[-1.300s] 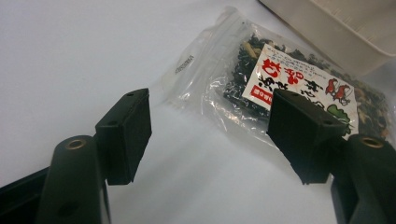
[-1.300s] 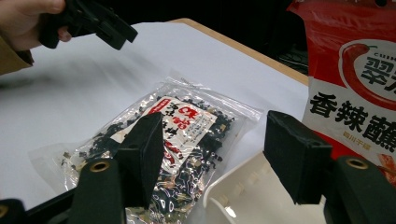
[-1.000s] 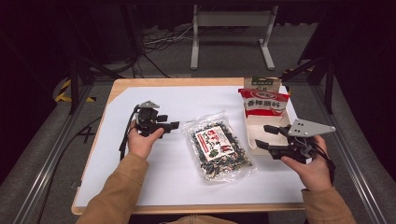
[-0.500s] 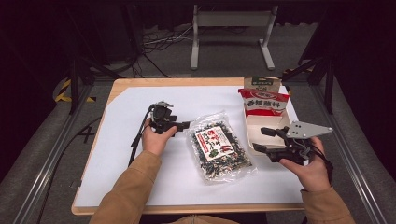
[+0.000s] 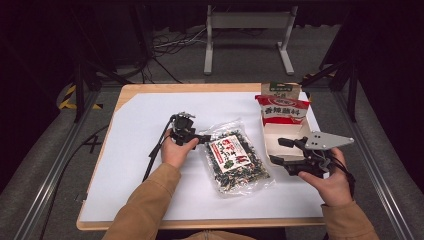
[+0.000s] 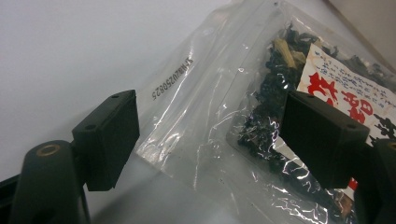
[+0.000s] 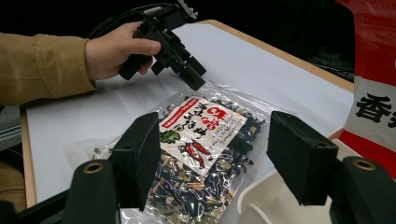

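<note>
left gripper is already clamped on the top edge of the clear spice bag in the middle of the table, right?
Not clamped. The left gripper has its jaws open, just been opening, astride the corner of the clear spice bag without pressing it, as the left gripper view shows. The bag does lie mid-table.

Just ahead of the matt black plastic left claw (image 5: 204, 138) lies a glossy, crinkled clear-film bag (image 5: 235, 162) with a smooth printed paper label, on the bench (image 5: 145, 130) with its matt white sheet and pale wood edge.
</note>
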`<state>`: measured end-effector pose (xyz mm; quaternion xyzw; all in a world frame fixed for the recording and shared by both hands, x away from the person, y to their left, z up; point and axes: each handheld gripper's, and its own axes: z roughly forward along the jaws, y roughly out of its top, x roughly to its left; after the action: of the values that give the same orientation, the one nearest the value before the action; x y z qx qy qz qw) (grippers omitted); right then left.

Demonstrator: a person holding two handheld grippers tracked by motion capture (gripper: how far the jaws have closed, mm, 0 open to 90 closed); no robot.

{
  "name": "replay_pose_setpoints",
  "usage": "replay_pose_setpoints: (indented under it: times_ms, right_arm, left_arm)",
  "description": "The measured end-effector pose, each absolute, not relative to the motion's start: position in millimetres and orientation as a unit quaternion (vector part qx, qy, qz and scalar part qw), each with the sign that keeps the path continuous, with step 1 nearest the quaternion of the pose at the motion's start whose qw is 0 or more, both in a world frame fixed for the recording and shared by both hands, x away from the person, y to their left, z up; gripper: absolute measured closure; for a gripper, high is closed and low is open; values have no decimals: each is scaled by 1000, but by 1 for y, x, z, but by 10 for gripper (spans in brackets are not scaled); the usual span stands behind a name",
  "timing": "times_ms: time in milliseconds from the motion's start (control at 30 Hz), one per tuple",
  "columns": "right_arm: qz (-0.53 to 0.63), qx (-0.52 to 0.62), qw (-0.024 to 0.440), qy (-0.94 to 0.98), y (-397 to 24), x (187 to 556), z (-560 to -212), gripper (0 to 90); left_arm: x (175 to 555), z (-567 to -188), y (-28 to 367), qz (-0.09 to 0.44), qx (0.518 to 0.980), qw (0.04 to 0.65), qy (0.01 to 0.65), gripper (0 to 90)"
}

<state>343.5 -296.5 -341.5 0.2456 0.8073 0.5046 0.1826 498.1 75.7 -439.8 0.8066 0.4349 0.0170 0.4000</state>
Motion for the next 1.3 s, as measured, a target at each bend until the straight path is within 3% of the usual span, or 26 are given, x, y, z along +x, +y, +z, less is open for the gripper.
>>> replay_pose_setpoints:
  times_ms: [267,600,833,1300]
  right_arm:
    - [505,245,181,808,-295,343,-343,344]
    - [505,249,182,806,-297,344,-344,339]
    - [507,249,181,805,-297,344,-344,337]
    - [510,248,176,804,-297,345,-345,334]
  left_arm:
    - [497,-443,72,7,810,399,430,199]
    - [494,-443,68,22,823,392,411,253]
    - [489,-442,58,61,837,367,400,317]
    - [485,-437,48,83,840,338,416,638]
